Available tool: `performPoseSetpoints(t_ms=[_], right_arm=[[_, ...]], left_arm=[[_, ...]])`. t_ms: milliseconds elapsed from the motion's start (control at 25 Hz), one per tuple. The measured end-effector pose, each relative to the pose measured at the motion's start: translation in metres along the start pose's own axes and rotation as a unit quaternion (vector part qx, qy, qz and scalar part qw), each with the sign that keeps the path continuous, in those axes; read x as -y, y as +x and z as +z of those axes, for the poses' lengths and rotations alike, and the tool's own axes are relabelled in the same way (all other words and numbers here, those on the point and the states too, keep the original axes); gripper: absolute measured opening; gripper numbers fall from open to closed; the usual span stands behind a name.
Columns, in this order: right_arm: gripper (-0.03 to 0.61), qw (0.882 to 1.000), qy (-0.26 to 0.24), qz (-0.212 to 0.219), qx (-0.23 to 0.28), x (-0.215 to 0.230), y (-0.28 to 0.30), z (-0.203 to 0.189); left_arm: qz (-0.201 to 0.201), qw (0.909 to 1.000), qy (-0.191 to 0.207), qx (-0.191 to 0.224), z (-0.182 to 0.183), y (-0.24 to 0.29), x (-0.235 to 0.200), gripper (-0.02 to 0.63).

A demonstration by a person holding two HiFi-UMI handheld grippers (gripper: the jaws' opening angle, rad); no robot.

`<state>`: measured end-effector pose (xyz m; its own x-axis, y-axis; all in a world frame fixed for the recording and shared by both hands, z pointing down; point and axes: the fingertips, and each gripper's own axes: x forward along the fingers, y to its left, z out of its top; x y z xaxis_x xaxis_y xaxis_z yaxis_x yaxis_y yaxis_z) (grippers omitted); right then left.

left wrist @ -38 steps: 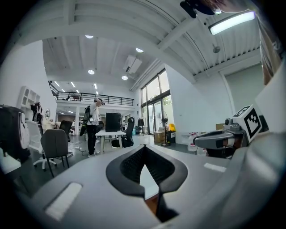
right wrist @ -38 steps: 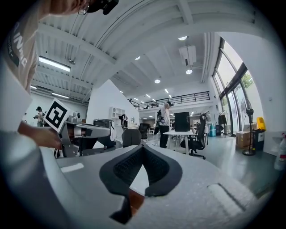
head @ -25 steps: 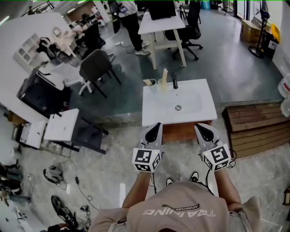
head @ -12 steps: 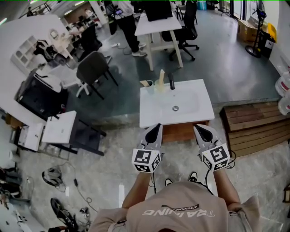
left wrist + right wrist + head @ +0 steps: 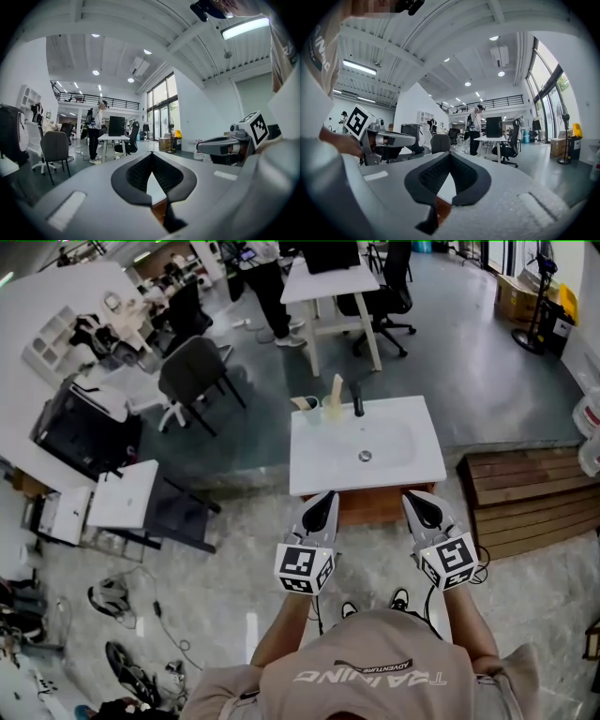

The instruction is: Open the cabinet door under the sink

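The sink unit has a white top (image 5: 323,472) with a black faucet (image 5: 357,399) and a basin. Below the top is its brown wooden cabinet front (image 5: 375,507), seen steeply from above, so no door handle shows. My left gripper (image 5: 325,496) and right gripper (image 5: 411,498) are held level side by side, tips just short of the cabinet's front edge. Both are shut with nothing between their jaws. In the left gripper view the closed pads (image 5: 140,174) frame a sliver of white top and wood (image 5: 161,212). The right gripper view shows the same behind its gripper (image 5: 450,154).
A wooden slatted platform (image 5: 525,498) lies right of the sink. A dark chair (image 5: 192,376), a black machine (image 5: 84,432) and a small white table (image 5: 127,498) stand to the left. Cables (image 5: 122,601) lie on the floor. A person (image 5: 272,282) stands by a white desk (image 5: 333,282) far behind.
Only the head view shifts slightly. Both grippers stay shut and keep their place in front of the cabinet.
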<state>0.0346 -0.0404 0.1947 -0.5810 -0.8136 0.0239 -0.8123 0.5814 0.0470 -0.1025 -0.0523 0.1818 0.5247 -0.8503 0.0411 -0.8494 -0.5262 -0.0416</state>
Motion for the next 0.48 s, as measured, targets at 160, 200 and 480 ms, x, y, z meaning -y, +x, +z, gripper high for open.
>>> performPoseSetpoints(t_ms=[160, 200, 480], right_arm=[[0.0, 1.0, -0.005, 0.001, 0.003, 0.001, 0.0, 0.002], [0.0, 1.0, -0.006, 0.001, 0.003, 0.002, 0.0, 0.003], [0.0, 1.0, -0.008, -0.001, 0.01, 0.006, -0.001, 0.009]], left_arm=[[-0.001, 1.0, 0.006, 0.004, 0.006, 0.0, 0.001, 0.017], [-0.001, 1.0, 0.008, 0.005, 0.007, 0.0, 0.002, 0.017], [-0.007, 0.9999, 0.009, 0.003, 0.011, 0.001, 0.004, 0.017]])
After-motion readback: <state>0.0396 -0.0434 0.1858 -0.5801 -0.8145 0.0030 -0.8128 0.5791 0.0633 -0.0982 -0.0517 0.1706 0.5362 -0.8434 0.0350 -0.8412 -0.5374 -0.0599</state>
